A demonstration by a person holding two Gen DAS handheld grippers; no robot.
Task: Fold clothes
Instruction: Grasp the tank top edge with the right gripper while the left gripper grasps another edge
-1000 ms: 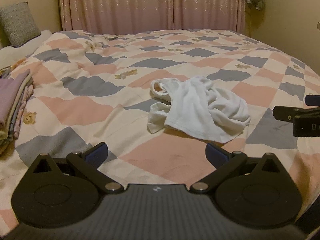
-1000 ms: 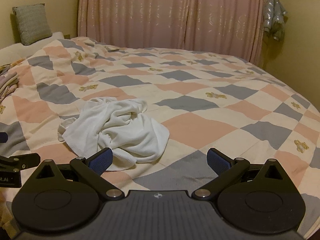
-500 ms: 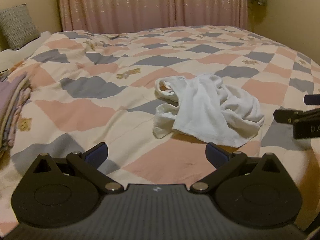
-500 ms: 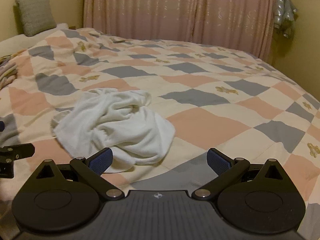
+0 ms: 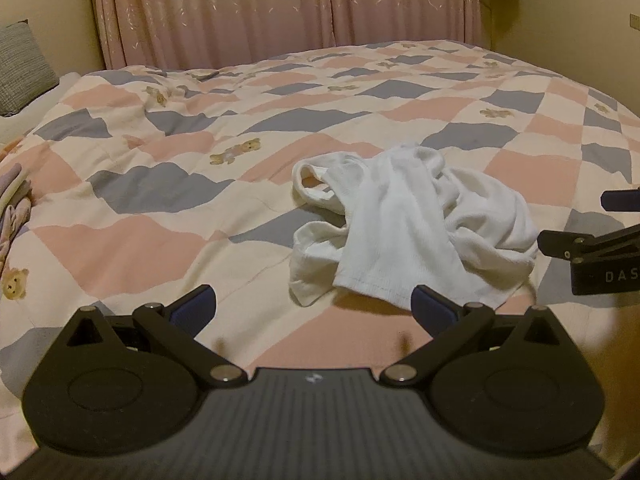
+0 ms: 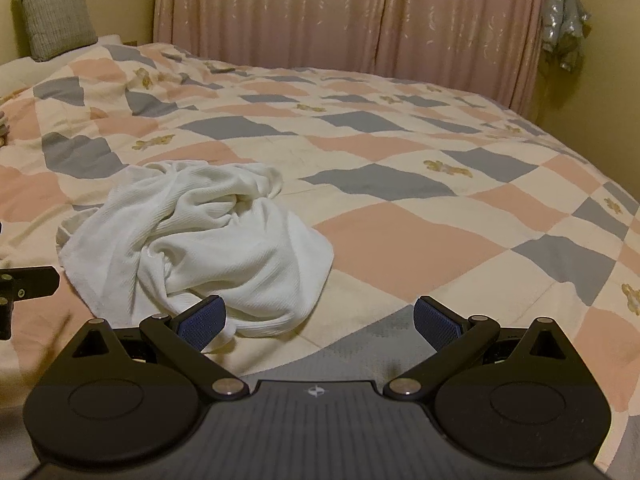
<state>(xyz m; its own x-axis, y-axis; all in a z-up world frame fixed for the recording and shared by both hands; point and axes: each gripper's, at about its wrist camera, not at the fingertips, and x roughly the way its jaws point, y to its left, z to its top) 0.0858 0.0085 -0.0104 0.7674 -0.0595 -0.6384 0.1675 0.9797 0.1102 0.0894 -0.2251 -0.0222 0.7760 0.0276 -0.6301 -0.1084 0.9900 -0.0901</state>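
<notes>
Both grippers have come closer to the white garment (image 5: 404,232) than a second ago, so it fills more of each view and the stack of folded clothes (image 5: 14,196) has slid almost out at the left edge of the left wrist view. The garment lies crumpled in a heap on the bed's patchwork quilt (image 5: 140,240), near the middle of its front part. Its long axis runs roughly left to right across the bed; a looped opening, perhaps a strap or armhole, points to the left end, and a flat hemmed edge faces the left gripper (image 5: 314,312). It is plain white ribbed knit, bunched in soft folds, with the bulk piled at the right end. The left gripper's jaws are wide open and hold nothing, hovering just short of the hem. The right gripper (image 6: 320,320) also has its jaws spread wide and empty, with its left pad at the near edge of the heap.
</notes>
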